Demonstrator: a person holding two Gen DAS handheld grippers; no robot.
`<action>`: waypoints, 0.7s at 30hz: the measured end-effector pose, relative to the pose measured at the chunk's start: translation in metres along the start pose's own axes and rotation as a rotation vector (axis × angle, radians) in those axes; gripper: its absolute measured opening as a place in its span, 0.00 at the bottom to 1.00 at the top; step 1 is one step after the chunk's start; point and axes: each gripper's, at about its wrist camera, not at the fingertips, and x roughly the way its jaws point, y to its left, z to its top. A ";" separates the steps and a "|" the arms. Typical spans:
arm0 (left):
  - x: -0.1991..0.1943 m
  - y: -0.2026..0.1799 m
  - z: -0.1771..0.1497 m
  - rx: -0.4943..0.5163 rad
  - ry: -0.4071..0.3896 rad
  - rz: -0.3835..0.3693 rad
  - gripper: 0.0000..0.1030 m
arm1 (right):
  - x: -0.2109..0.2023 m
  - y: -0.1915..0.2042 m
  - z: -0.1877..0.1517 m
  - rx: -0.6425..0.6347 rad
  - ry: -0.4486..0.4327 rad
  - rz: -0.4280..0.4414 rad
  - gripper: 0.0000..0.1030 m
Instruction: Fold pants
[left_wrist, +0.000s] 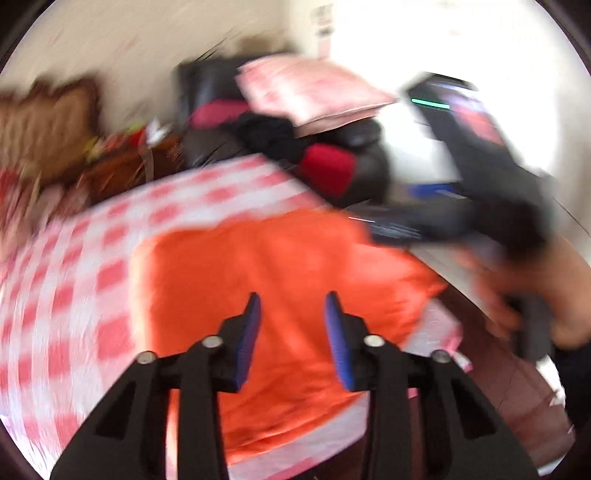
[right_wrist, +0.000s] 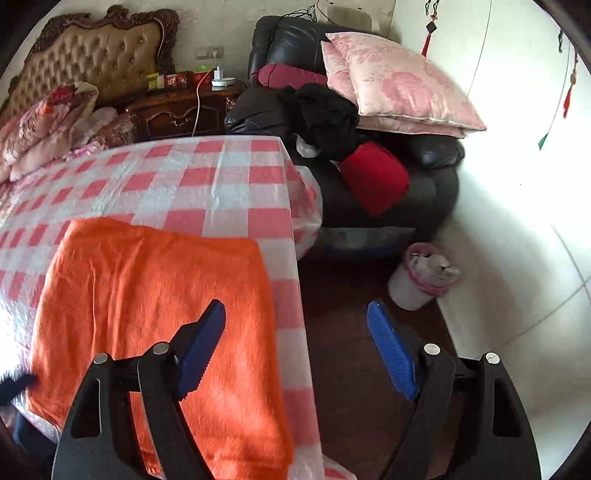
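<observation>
Pants (right_wrist: 155, 295): orange cloth, matt, faintly fuzzy.
Bed cover (right_wrist: 207, 177): thin checked sheet, slight sheen.
Armchair (right_wrist: 432, 184): black leather, glossy.
Nightstand (right_wrist: 177, 110): dark carved wood, polished.

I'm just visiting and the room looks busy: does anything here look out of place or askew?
Nothing looks damaged or spilled. The folded orange fleece pants lie flat near the edge of the red-and-white checked cloth, with both tongs open above them. The only clutter is pink floral pillows and dark clothes heaped on the black leather armchair.
</observation>
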 end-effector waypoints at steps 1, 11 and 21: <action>0.008 0.015 -0.003 -0.020 0.042 0.023 0.23 | 0.000 0.007 -0.005 -0.010 0.005 -0.007 0.73; 0.018 0.064 -0.062 -0.064 0.201 0.036 0.21 | 0.020 0.019 -0.046 -0.037 0.084 -0.054 0.73; -0.001 0.048 -0.042 -0.051 0.133 0.056 0.24 | 0.012 0.020 -0.051 -0.044 0.096 -0.089 0.74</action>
